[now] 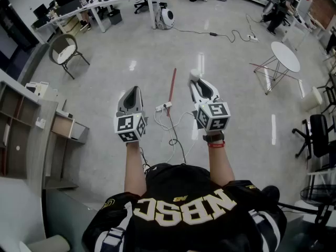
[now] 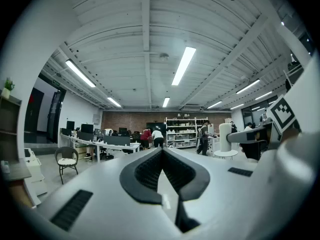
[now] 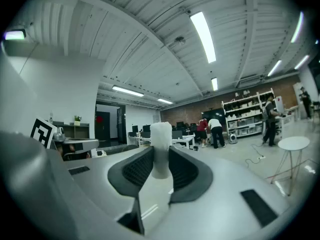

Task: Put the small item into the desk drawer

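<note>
The small item (image 3: 161,146) is a white, foam-like cylinder that stands upright between the pads of my right gripper (image 3: 161,156), which is shut on it. In the head view the small item (image 1: 195,74) sticks out at the tip of the right gripper (image 1: 196,81), held out over the floor at mid-height. My left gripper (image 1: 134,89) is level with it on the left, its jaws together with nothing in them (image 2: 162,151). The desk (image 1: 50,140) stands at the far left, and its drawer (image 1: 64,125) looks pulled out toward the room.
A red stick (image 1: 171,91), a power strip (image 1: 163,107) and white cables lie on the floor just ahead of me. A round chair (image 1: 64,51) stands at the left rear and a white round table (image 1: 285,56) at the right. People work at the far desks and shelves.
</note>
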